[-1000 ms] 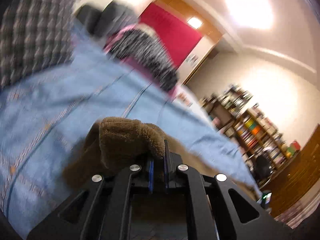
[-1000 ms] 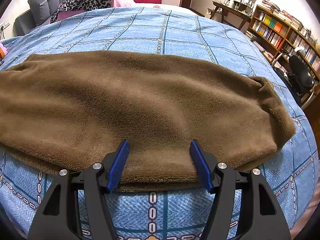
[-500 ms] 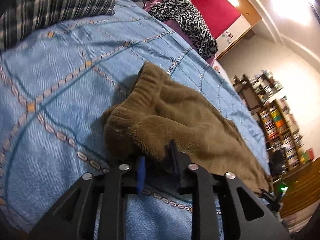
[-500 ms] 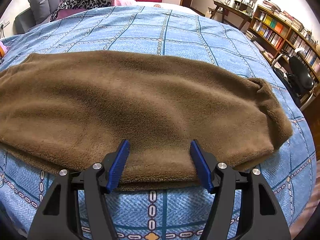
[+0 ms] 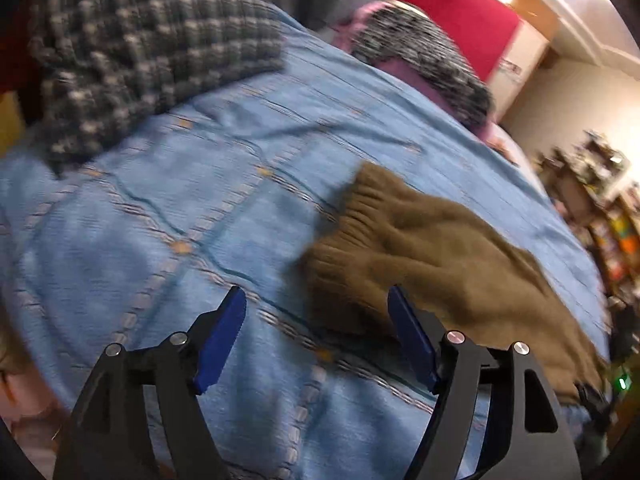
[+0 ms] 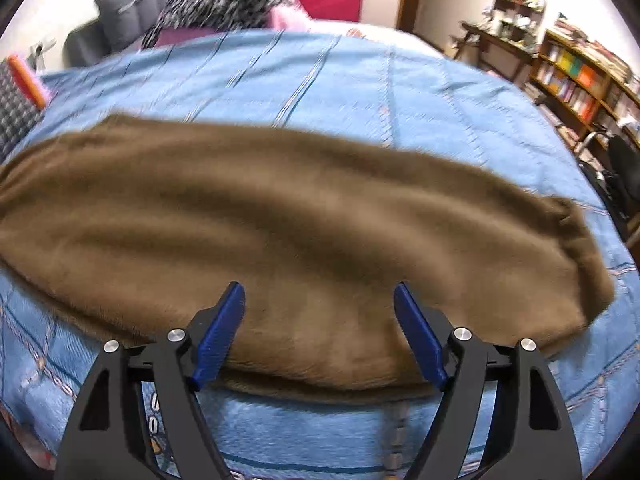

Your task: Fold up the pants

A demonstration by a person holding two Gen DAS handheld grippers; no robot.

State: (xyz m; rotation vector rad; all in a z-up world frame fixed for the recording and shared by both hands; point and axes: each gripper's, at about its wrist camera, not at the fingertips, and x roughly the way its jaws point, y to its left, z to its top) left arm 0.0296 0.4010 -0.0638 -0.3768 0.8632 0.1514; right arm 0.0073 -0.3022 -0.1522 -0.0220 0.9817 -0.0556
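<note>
Black claw (image 6: 319, 332), seemingly blue-padded fingers (image 6: 222, 334).

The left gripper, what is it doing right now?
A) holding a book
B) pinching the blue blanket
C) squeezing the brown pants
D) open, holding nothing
D: the left gripper has its blue fingers spread wide with only the blue blanket showing between them, and the brown pants lie loose on the bed beside its right finger.
</note>
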